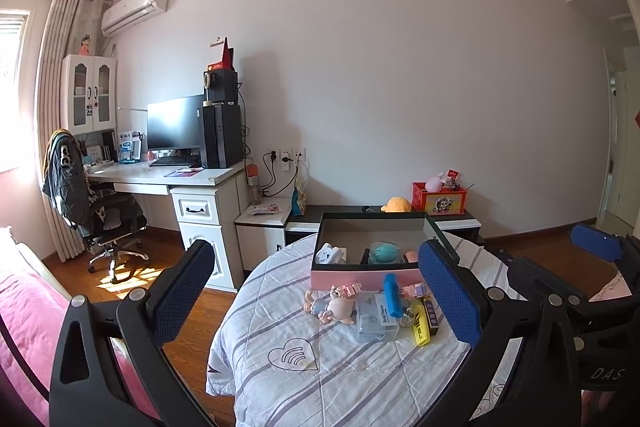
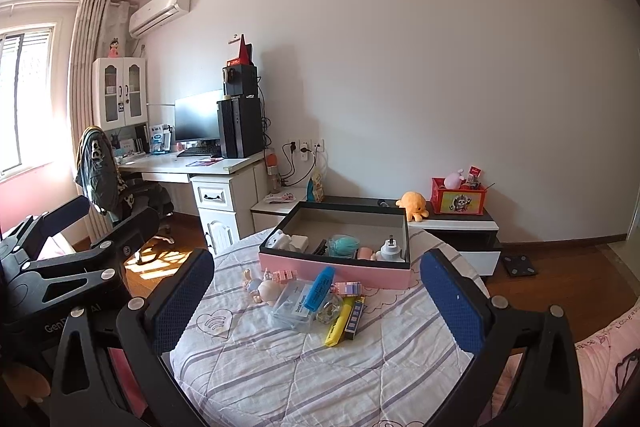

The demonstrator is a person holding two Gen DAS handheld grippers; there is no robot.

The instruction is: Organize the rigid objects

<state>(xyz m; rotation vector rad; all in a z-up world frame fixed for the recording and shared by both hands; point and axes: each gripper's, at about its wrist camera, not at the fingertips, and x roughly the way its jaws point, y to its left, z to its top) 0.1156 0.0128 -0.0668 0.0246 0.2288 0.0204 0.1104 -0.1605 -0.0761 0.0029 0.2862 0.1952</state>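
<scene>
We hold both grippers, left gripper (image 1: 316, 291) and right gripper (image 2: 316, 297), back with jaws wide and empty. The loose pile, blue highlighter (image 2: 319, 287) on top, lies just before the pink box (image 2: 336, 265), handy for sorting in.

I face a plain white wall (image 2: 440, 67); sunlit window (image 2: 24, 99) left, white desk (image 2: 208, 167), wooden floor (image 2: 560, 267).

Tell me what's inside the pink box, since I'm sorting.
In the pink box: a white item at left, a teal round thing in the middle, a white plug-like piece at right. Its near wall hides their bases.
</scene>
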